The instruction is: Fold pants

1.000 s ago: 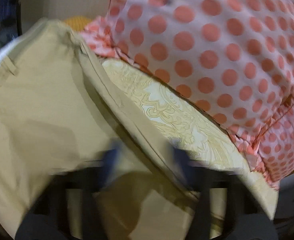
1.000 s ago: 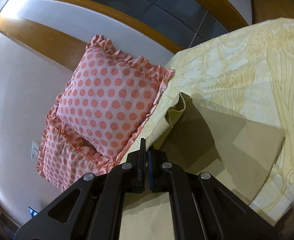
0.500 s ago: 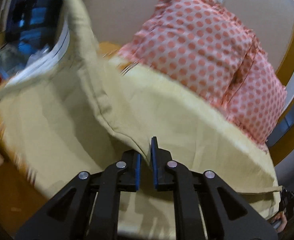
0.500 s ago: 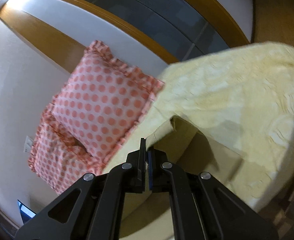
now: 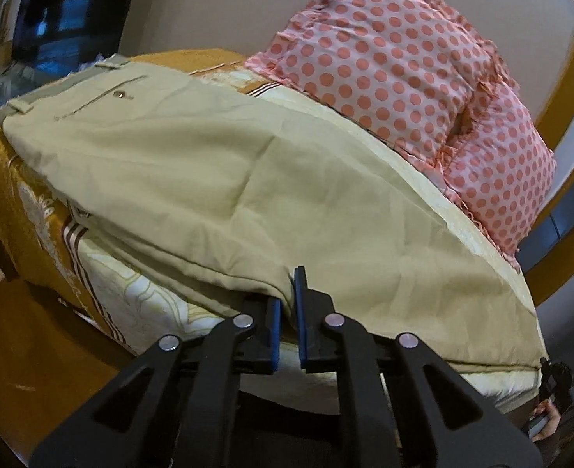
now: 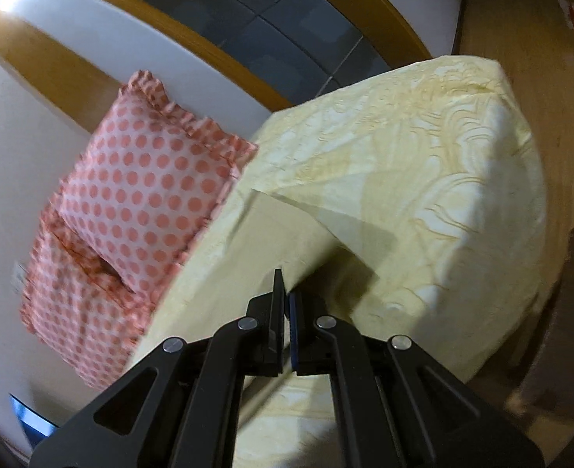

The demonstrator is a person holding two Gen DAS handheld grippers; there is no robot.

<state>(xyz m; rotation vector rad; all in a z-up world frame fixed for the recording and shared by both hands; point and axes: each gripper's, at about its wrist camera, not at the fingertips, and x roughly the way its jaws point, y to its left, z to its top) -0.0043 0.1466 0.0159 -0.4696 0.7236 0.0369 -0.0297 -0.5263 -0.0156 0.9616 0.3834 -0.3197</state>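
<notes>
Beige pants (image 5: 248, 179) lie spread along the bed, waistband and a buttoned back pocket at the far left, legs running right. My left gripper (image 5: 288, 300) is shut on the pants' near seam edge. My right gripper (image 6: 285, 304) is shut on the pants' leg end (image 6: 287, 241), which rises from its jaws as a beige sheet. The right gripper also shows at the lower right of the left wrist view (image 5: 559, 382), at the leg hem.
The bed has a cream patterned cover (image 6: 423, 156) with an orange striped border (image 5: 33, 234). Two pink polka-dot pillows (image 5: 403, 70) lean on the wall behind the pants. Wooden floor (image 5: 22, 351) lies below the bed's edge.
The pants were pulled out and laid flat along the bed, where before a flap hung raised. Both grippers drew back toward the bed's near edge, still shut on the fabric.
</notes>
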